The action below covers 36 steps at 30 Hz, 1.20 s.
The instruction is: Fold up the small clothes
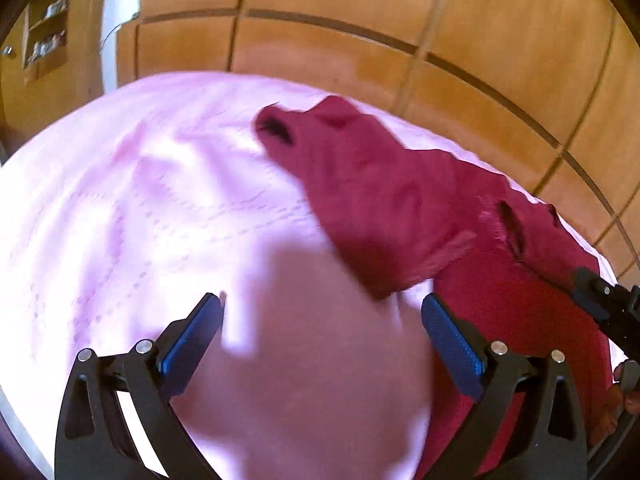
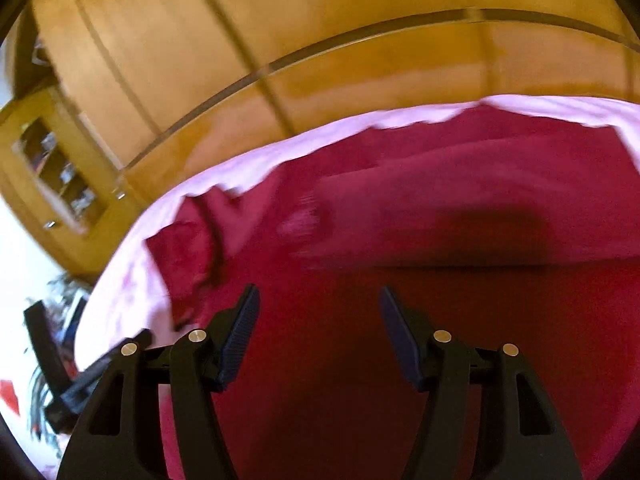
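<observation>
Both jaws are standing wide apart, gripping nothing: the left gripper (image 1: pixel 322 312) is hovering over the pink sheet (image 1: pixel 140 208), the right gripper (image 2: pixel 319 304) over the dark red garment (image 2: pixel 440 240). The garment is lying rumpled on the sheet, just right of the left gripper, 1 sleeve-like end reaching toward the wooden wardrobe (image 1: pixel 360 40). Motion blur is smearing its folds, and its near edge is running out of frame.

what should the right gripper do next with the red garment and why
Probably lower the right gripper and close on the red garment: its fingers are open, empty, directly over cloth lying loosely spread on the pink sheet.
</observation>
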Each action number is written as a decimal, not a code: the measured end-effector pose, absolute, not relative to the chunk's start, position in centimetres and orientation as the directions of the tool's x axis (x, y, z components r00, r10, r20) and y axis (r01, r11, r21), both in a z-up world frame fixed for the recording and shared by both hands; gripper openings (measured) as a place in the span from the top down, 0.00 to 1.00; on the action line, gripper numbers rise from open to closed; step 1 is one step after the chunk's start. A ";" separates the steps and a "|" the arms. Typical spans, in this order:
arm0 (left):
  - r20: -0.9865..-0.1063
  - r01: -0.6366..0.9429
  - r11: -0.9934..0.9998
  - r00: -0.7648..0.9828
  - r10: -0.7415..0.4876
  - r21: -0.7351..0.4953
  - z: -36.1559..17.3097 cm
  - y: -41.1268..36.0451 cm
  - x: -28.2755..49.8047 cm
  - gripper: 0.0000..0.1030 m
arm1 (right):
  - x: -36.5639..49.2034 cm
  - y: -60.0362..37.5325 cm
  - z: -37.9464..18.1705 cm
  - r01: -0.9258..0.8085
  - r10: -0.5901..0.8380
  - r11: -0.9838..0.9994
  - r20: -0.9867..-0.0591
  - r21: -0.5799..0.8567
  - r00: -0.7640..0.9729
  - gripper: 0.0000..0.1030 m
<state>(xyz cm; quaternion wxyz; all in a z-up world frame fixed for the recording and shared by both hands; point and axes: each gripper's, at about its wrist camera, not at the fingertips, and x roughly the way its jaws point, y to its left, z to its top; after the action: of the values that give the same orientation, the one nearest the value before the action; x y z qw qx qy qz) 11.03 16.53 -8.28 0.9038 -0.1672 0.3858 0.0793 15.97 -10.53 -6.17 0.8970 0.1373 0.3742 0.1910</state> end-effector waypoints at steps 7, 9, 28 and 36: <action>-0.710 -0.272 0.930 0.704 0.017 -0.248 -9.5 17.9 9.9 0.03 | 18.8 -2.8 -7.3 -0.319 0.548 0.836 -0.635 0.447 0.545 0.40; -0.696 -0.259 0.933 0.718 0.013 -0.250 -9.6 17.9 9.6 0.03 | 19.6 -1.5 -7.9 -0.312 0.549 0.835 -0.649 0.453 0.527 0.40; -0.689 -0.285 0.897 0.724 -0.029 -0.338 -8.9 18.6 9.5 0.02 | 19.0 -8.6 0.4 -0.320 0.548 0.823 -0.507 0.469 0.665 0.94; -0.660 -0.233 0.911 0.749 -0.055 -0.340 -7.1 16.9 9.8 0.02 | 19.0 -19.8 -1.0 -0.101 0.412 0.845 -0.517 0.525 0.750 0.94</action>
<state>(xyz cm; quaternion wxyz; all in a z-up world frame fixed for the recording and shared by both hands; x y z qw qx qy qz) 9.78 16.87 -7.07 0.9124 -0.2050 0.3510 0.0488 19.01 -19.83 -0.96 0.9042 0.2398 0.3237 0.1417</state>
